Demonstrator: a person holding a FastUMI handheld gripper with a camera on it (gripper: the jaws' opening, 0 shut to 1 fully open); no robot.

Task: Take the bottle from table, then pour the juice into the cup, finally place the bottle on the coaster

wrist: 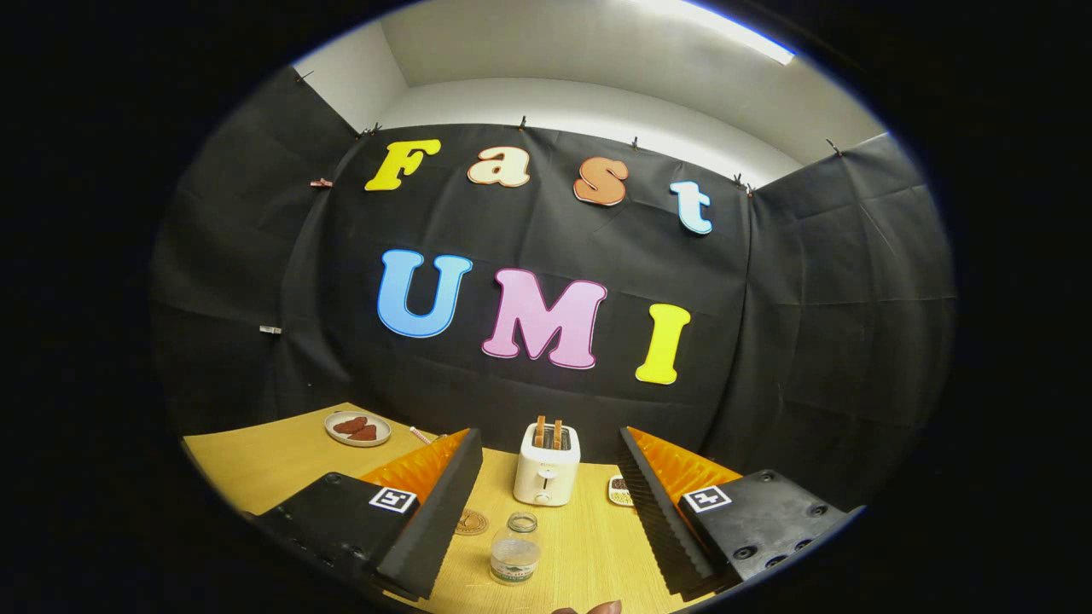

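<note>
Fingers point(546, 520) spread wide above the wooden desk point(256, 465), gripping nothing. Beyond them a white toaster point(547, 465) stands upright with two slices in it. Between them sits the clear bottle point(515, 550), with a round coaster point(470, 522) just beside the left finger.

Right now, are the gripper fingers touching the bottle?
Apart. In the gripper view the gripper is open, and the bottle stands between the fingers with bare table on both sides.
</note>
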